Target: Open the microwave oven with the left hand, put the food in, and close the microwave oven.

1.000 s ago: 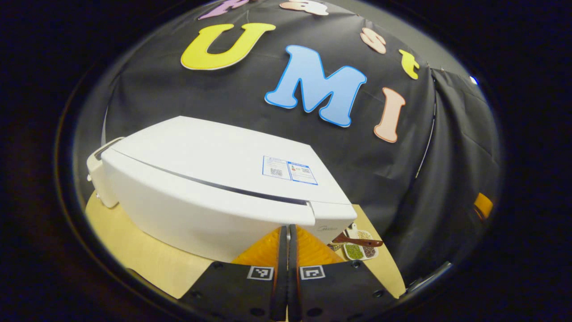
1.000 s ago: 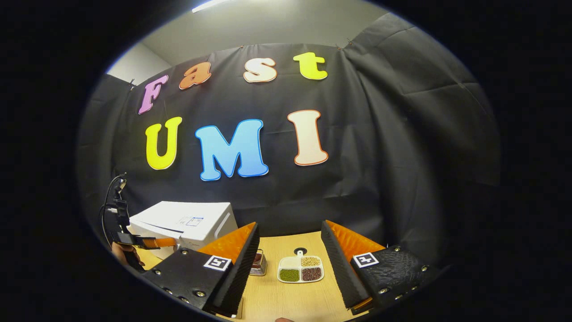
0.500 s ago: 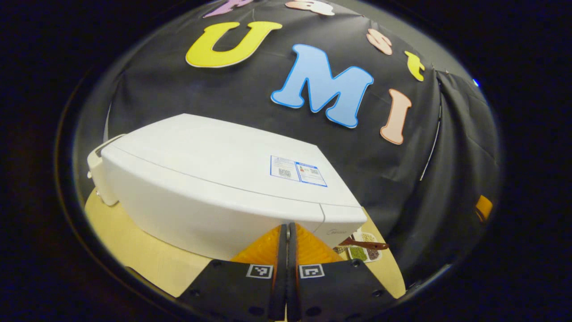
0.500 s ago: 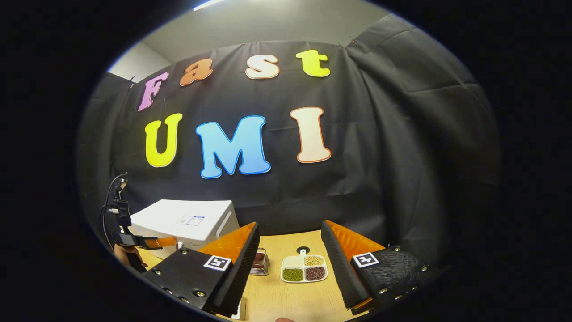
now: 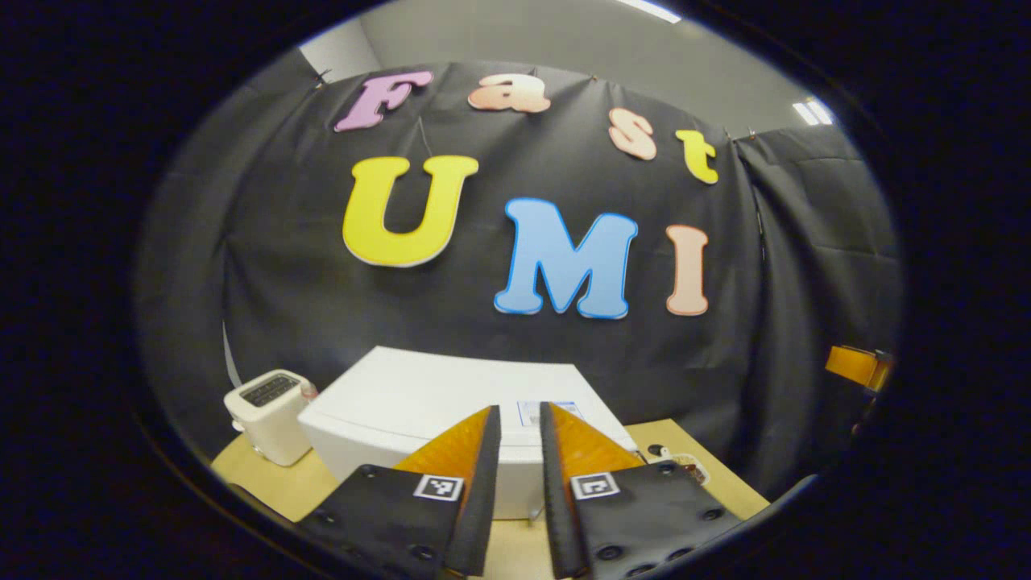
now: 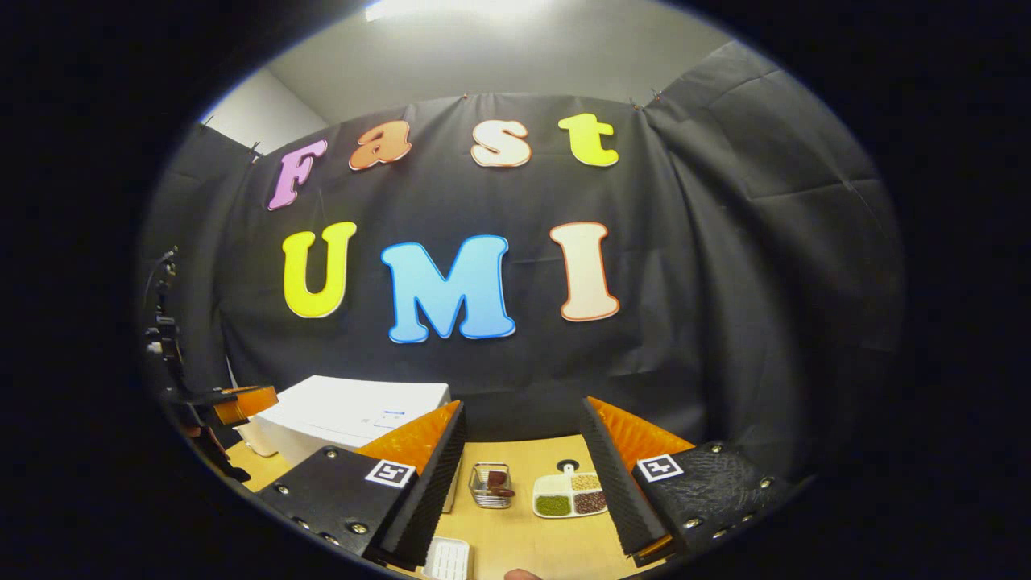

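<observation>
So here's the setup. The microwave oven (image 5: 451, 403) sits on the wooden table (image 5: 266, 487), toward its back edge against the black cloth, with a small white toaster (image 5: 266, 415) just beside it on the outer side. In the left gripper view the left gripper (image 5: 519, 483) hangs above and in front of the oven, looking down over its white top, fingers slightly apart with a narrow gap and nothing between them. Door looks closed as far as I can tell, though the front face is mostly hidden behind the fingers.

In the right gripper view the right gripper (image 6: 523, 475) has its fingers spread wide and empty, aimed at the middle of the table. Straight ahead of it sit a small wire basket (image 6: 491, 485) with something dark in it and a divided white dish (image 6: 570, 495) of beans or grains, just beside each other. Not sure which counts as "the food". A white tray thing (image 6: 445, 557) lies at the near edge.

The key bit, I'd say: the oven lies directly ahead and below the left gripper, its long side running across the view, and well off to the side of the right one. So the left hand is clearly nearer the door and the right is nearer the food. The left would have to drop down to the front face first.
</observation>
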